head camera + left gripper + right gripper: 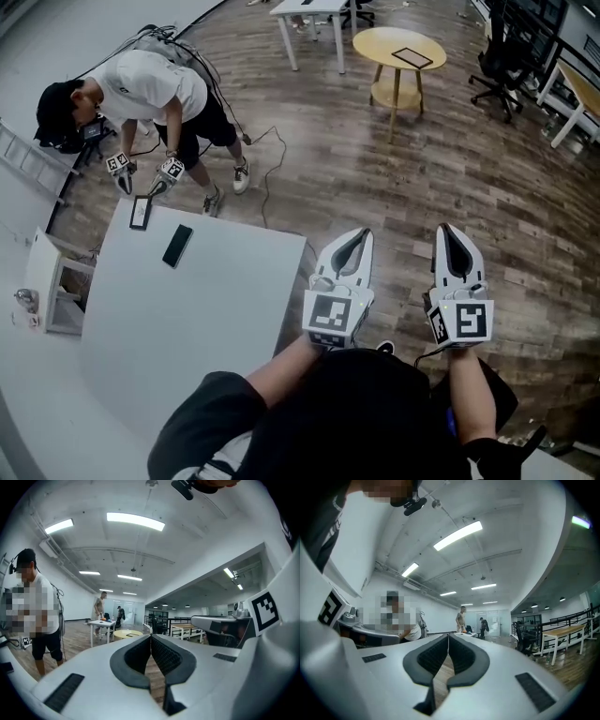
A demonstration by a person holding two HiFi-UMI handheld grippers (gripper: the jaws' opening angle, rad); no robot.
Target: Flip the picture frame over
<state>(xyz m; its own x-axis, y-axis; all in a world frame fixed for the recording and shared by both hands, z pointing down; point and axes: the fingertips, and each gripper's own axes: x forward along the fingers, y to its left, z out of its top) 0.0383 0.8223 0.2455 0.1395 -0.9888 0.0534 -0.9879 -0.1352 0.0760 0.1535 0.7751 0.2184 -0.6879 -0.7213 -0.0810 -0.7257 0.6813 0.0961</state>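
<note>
A small dark rectangle with a pale rim, maybe the picture frame [141, 213], lies flat at the far end of the white table [216, 309]. A plain black slab [177, 246] lies next to it. My left gripper [361, 234] hovers level just past the table's right edge, jaws shut and empty. My right gripper [446, 230] is beside it over the wooden floor, also shut on nothing. In the left gripper view the left gripper's [151, 637] pads meet at the tip. The right gripper view shows the right gripper's [448, 636] pads together too. Both are well away from the table's objects.
Another person [150, 89] bends over the table's far end with two grippers near the rimmed rectangle. A round yellow table [398, 47] bearing a flat frame-like item, a white desk [309, 11] and an office chair [502, 61] stand beyond. A cable [267, 178] trails on the floor.
</note>
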